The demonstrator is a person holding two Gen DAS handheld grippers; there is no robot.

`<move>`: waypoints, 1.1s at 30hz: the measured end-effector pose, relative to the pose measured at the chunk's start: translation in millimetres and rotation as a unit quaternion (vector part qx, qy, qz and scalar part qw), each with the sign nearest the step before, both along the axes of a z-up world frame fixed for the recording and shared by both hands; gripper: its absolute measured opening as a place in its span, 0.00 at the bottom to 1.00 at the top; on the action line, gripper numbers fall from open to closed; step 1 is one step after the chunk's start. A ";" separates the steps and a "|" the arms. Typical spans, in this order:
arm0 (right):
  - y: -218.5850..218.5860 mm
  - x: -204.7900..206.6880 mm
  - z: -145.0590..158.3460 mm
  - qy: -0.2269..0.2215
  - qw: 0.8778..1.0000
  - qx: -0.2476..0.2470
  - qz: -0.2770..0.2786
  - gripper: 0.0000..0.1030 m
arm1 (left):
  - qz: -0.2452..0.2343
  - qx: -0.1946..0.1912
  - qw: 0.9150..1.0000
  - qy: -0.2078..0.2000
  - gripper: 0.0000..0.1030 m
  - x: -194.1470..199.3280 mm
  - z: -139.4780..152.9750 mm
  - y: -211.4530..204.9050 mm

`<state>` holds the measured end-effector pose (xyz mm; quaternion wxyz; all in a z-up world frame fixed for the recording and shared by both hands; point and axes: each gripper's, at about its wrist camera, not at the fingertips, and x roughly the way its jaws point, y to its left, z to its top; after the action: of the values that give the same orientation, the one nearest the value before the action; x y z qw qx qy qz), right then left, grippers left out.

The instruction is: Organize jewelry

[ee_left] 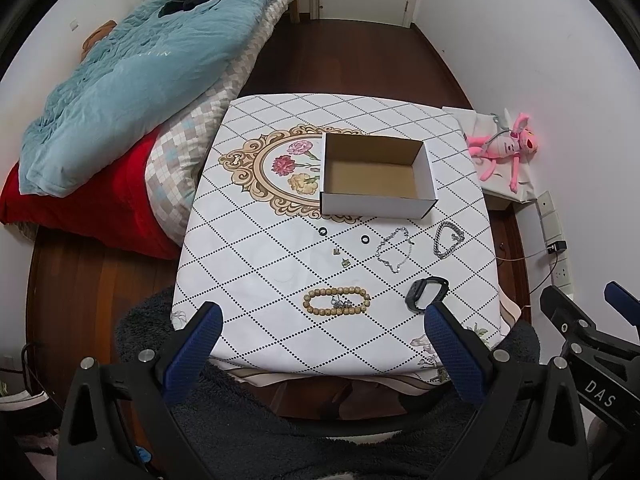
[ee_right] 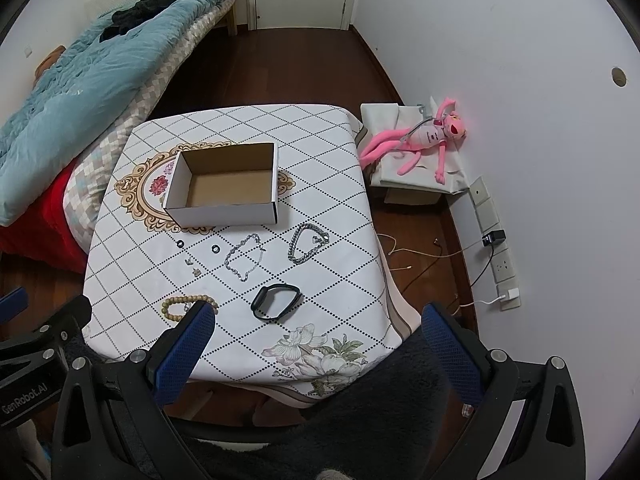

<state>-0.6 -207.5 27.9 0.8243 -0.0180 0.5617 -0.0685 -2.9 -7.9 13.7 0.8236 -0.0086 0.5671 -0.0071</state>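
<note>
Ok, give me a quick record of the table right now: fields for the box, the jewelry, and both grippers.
box: open cardboard box, nothing in it, on the table
rings: two small black rings near the box front
chains: thin chain and thick chain, side by side
beads: bead bracelet at near edge
band: black wristband
left gripper: open, holding nothing
right gripper: open, holding nothing
</note>
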 end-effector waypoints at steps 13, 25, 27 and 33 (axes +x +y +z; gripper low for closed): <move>0.2 0.7 7.6 -0.007 1.000 -0.001 0.000 1.00 | -0.003 -0.002 1.000 -0.004 1.00 -0.7 4.4 -3.8; -0.8 1.2 10.0 -0.011 1.000 -0.001 0.004 1.00 | -0.005 -0.002 1.000 -0.004 1.00 -1.4 6.1 -3.6; -0.2 0.1 9.9 -0.011 1.000 -0.001 0.004 1.00 | -0.004 -0.003 1.000 -0.005 1.00 -1.9 5.6 -3.4; -0.2 -1.8 9.7 -0.013 1.000 -0.003 0.005 1.00 | -0.003 -0.002 1.000 -0.007 1.00 -2.3 8.3 -4.3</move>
<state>-2.4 -207.7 37.6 0.8319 -0.0218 0.5504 -0.0665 -5.2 -12.3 22.0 0.8278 -0.0083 0.5609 -0.0104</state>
